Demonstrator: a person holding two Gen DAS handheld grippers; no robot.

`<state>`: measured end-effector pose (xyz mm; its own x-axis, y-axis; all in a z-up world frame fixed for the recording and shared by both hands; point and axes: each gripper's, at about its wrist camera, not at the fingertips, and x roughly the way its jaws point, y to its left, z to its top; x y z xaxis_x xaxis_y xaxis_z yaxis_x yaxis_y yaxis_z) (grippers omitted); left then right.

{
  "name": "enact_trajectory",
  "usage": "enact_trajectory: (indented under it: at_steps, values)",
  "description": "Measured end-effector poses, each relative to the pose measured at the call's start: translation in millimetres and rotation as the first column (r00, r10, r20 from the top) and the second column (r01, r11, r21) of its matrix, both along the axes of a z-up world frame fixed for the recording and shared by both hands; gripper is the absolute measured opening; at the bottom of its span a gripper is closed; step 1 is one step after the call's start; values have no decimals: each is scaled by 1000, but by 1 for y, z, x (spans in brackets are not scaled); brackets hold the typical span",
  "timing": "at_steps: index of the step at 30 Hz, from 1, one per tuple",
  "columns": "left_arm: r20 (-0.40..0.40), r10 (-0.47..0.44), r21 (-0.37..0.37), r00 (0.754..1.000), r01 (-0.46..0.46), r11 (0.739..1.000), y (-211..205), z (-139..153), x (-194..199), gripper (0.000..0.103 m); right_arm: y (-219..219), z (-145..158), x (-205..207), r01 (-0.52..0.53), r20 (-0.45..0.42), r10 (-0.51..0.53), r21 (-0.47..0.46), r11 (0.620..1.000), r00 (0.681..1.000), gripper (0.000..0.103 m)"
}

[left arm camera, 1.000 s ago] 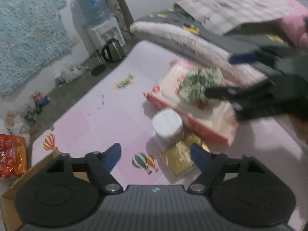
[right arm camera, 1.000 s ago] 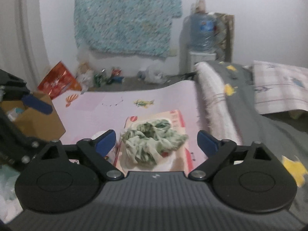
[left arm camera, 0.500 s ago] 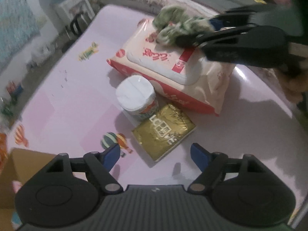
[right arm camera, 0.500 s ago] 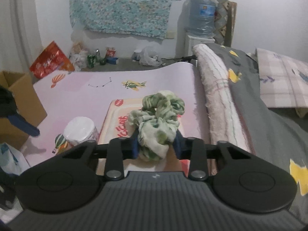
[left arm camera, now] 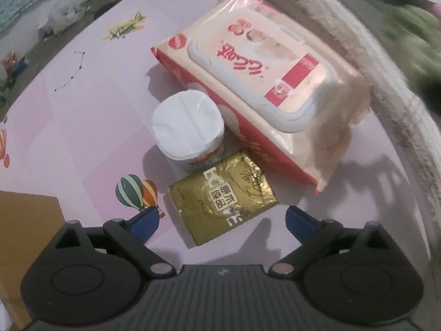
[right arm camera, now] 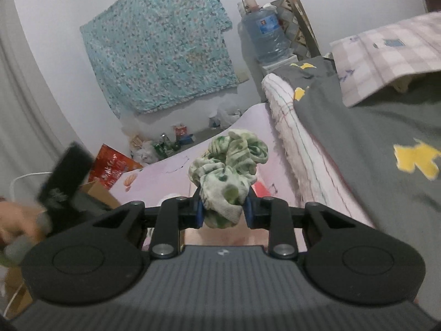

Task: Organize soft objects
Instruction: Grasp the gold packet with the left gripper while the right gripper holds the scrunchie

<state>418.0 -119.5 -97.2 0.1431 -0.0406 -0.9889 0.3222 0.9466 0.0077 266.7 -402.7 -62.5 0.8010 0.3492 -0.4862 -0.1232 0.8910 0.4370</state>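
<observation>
Closest to us, our left gripper (left arm camera: pixel 222 220) points down at the pink mat (left arm camera: pixel 91 115) with its jaws spread wide, having just been opening, and nothing pressed between the pads; the gold packet (left arm camera: pixel 223 200) lies just ahead of the gap. Touching it are the white-lidded tub (left arm camera: pixel 187 129) and, behind, the wipes pack (left arm camera: pixel 261 74), whose far side lies near the mat's edge by the rolled white blanket (left arm camera: pixel 397 88). The mat is bare to the left. Our right gripper (right arm camera: pixel 223 211) is clenched on the green-and-white scrunchie (right arm camera: pixel 228 171) (lifted off the mat), with the cardboard box (right arm camera: pixel 96 190) at left
</observation>
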Motion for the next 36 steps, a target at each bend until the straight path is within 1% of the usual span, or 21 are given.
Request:
enact_trajectory:
  at_steps: [3,7,11,15,18,19,20,22,23,26,31,34,36]
  values:
    - [-12,27,15,1000,-27,1000,-2,-7,3,99,0,-1,-22,-4,-3,4,19,1000,1000,26]
    - [-31,78,-1,997,-78,997,0,-13,9,99,3,-7,-48,-1,-22,2,51,999,1000,26]
    - [-41,126,-7,991,-127,992,4,-17,14,99,8,-15,-74,5,-43,-3,63,998,999,26]
    - [-58,163,12,985,-163,987,8,-23,19,98,14,-23,-96,1,-47,2,79,997,999,27]
    - [-37,165,16,986,-165,986,7,-22,17,97,20,-27,-112,13,-41,-10,79,997,999,27]
    - [-35,165,13,986,-165,986,1,-25,17,96,22,-29,-118,17,-44,-13,87,996,999,27]
    - [-30,165,10,986,-165,986,0,-24,16,94,23,-31,-122,17,-47,-13,96,995,999,27]
    - [-15,161,5,987,-161,987,-7,-19,12,86,25,-36,-129,21,-55,-15,114,993,998,27]
    - [-12,155,-3,988,-155,988,-8,-17,11,83,26,-38,-132,23,-60,-16,124,992,998,27]
    - [-16,150,-29,989,-151,988,-9,-10,6,83,28,-43,-140,32,-74,-21,151,988,997,27]
    - [-4,149,-56,989,-149,987,-7,-1,-6,83,29,-42,-148,38,-84,-24,173,984,996,27]
    - [9,150,-80,989,-149,986,-4,12,-14,83,32,-39,-152,37,-86,-22,178,983,996,27]
    - [24,145,-116,989,-141,983,-2,26,-21,83,36,-35,-153,42,-89,-26,179,983,996,27]
